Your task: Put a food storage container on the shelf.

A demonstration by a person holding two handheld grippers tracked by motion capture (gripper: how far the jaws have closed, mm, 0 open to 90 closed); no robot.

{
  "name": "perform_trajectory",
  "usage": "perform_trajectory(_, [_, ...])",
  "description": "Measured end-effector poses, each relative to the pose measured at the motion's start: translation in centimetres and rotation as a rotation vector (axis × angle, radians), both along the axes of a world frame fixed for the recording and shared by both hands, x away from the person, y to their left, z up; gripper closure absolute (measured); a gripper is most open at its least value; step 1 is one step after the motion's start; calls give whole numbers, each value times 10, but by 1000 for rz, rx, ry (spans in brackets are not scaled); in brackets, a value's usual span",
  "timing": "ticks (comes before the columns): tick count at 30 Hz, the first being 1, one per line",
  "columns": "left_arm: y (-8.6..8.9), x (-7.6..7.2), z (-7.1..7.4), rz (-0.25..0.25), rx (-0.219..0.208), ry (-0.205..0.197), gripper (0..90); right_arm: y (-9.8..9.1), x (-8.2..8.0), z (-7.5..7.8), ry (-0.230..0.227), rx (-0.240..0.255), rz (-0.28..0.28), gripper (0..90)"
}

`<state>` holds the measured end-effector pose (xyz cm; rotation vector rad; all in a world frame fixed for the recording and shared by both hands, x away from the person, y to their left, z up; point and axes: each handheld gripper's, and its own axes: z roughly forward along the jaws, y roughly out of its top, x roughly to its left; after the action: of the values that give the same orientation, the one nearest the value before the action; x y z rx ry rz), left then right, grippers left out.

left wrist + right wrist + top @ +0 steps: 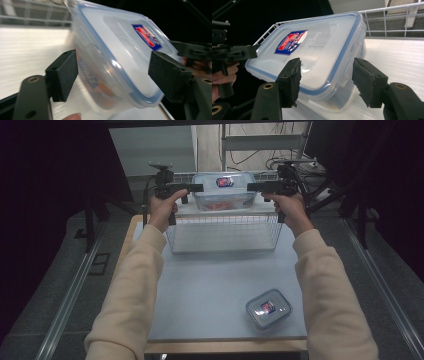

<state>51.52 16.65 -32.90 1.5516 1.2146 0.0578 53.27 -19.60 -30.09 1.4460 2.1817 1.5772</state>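
Lidded container (224, 193) lies lid-up (long axis left-right) between both open hand-held grippers, left (196, 187), right (253, 186).

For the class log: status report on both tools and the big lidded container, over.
Left tool open, right tool open, flanking the container's ends. Large container resting on the shelf above the wire basket. Nothing in the way.

We see the worktop (220, 275) evenly lit from overhead while darkness fills nine and three o'clock. Motion blur smears the container (117, 57) in the left gripper view; glare streaks its lid.
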Motion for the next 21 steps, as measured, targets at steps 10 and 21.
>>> perform_trajectory(10, [15, -44, 9, 10, 36, -112, 508, -19, -24, 10, -47, 15, 31, 367])
perform_trajectory(21, [-12, -53, -16, -125, 138, -75, 896, -35, -44, 1, -43, 24, 39, 356])
